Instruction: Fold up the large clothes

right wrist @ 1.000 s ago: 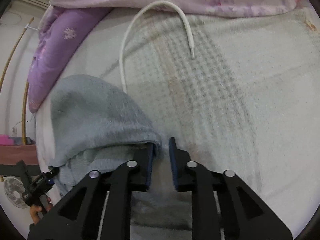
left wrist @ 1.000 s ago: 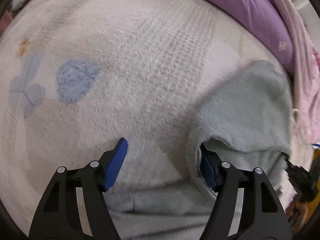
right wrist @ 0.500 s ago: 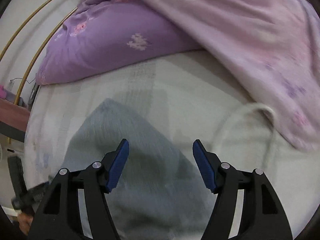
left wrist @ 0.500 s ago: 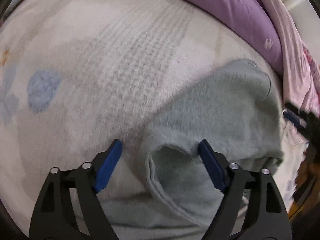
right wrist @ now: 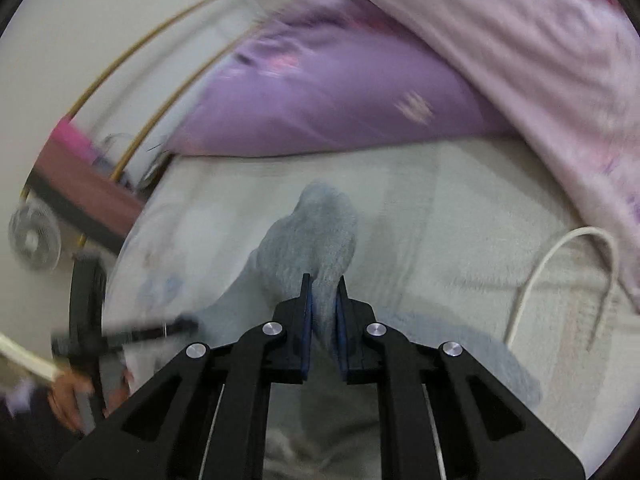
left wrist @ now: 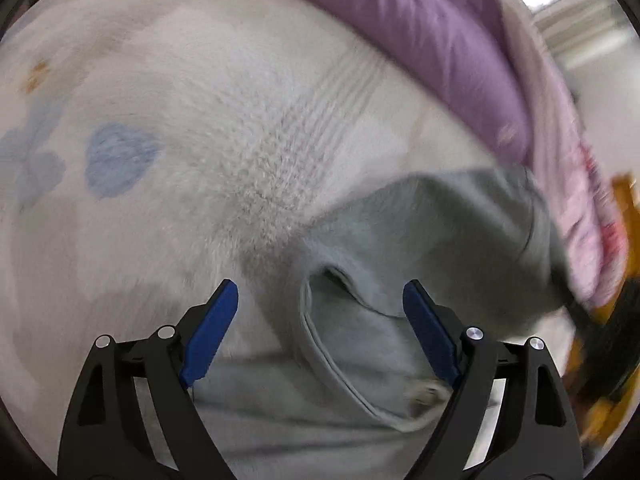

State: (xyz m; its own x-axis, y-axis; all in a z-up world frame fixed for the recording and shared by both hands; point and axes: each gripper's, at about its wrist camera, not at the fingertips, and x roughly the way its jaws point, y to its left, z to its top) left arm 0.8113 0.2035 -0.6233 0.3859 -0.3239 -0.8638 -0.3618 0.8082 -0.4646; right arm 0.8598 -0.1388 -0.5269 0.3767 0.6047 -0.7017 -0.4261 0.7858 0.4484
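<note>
Presently pinching a raised ridge of garment (right wrist: 312, 232) in right gripper (right wrist: 324, 280), having just been closing narrow blue pads tight onto that fleece, presumably for lifting a flap and carrying it across as a fold. Holding left gripper (left wrist: 320, 286) spread wide, having just been opening, hovering over a hemmed opening (left wrist: 340, 304) with cloth lying below and between the fingers yet unpressed, probably readying a fresh grip on the near edge. Lying partly flat and partly bunched on blanket (left wrist: 200, 200), near both grippers, judged well short of a finished fold. Showing soft grey-green napped fleece, limp and thick, edged by a stitched hem. Showing pale plush pile beneath, crossed by a ribbed waffle band and printed with blue flowers. Showing smooth purple pillow (left wrist: 420, 40) and pink floral quilt (right wrist: 520, 60) heaped along the far edge. Showing a stiff white cable (right wrist: 532, 272) arching on the blanket, apart from the garment.
</note>
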